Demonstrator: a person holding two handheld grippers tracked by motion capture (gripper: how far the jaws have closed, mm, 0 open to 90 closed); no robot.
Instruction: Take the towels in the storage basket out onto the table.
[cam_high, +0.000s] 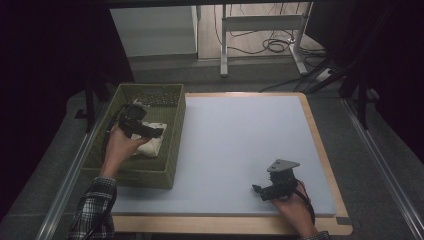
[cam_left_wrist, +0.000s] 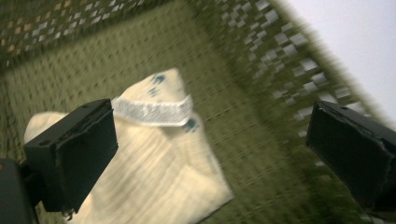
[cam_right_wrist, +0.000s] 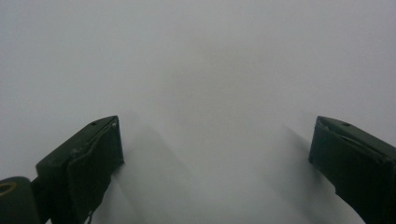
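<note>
A folded cream cloth (cam_high: 150, 143) with a white tag and small blue marks lies on the floor of a green woven basket (cam_high: 172, 165) at the table's left. My left gripper (cam_high: 159, 132) hovers inside the basket just above the cloth. In the left gripper view the jaws stand wide apart, the cloth (cam_left_wrist: 154, 172) lies below the left gripper (cam_left_wrist: 210, 154), and nothing is held. My right gripper (cam_high: 256, 189) rests low over the pale mat (cam_high: 240, 140) near the front right. In the right gripper view the right gripper (cam_right_wrist: 215, 154) is open over bare mat.
The basket's woven wall (cam_left_wrist: 280, 60) rises close on the right of the left gripper view. A wooden table edge (cam_high: 320, 145) frames the mat. Beyond the table stand a white cabinet (cam_high: 155, 30) and desk legs (cam_high: 224, 45) with cables on the floor.
</note>
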